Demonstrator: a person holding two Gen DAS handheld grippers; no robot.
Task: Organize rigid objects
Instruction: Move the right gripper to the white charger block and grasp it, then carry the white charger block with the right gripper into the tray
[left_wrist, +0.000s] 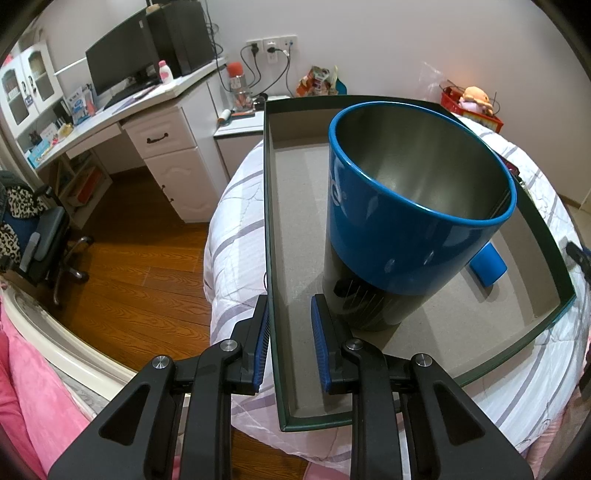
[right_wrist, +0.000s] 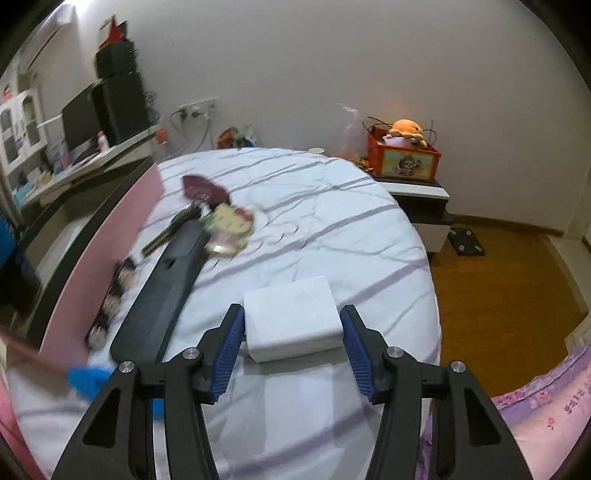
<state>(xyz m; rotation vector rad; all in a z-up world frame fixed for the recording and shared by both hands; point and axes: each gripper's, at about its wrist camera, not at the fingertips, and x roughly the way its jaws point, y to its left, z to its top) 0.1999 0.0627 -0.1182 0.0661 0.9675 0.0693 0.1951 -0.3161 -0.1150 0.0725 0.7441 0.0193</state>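
Note:
A shallow dark-green box (left_wrist: 443, 328) with a grey floor lies on the striped quilt. In it stand a large blue cup (left_wrist: 388, 236) with a steel inside and a small blue cylinder (left_wrist: 487, 264) behind it. My left gripper (left_wrist: 288, 332) is nearly closed astride the box's left wall, one pad outside and one inside. In the right wrist view my right gripper (right_wrist: 291, 332) is shut on a white rectangular box (right_wrist: 291, 317), held just above the quilt. That box is sharp while the bed behind it is blurred.
On the quilt (right_wrist: 332, 229) lie a long black bar (right_wrist: 166, 280), a cartoon-cat card (right_wrist: 229, 225), a dark red fan (right_wrist: 203, 188) and a strip of small items (right_wrist: 110, 299). A pink panel (right_wrist: 92, 258) stands at the left. A desk (left_wrist: 155, 122) and wooden floor (left_wrist: 140, 266) lie beyond.

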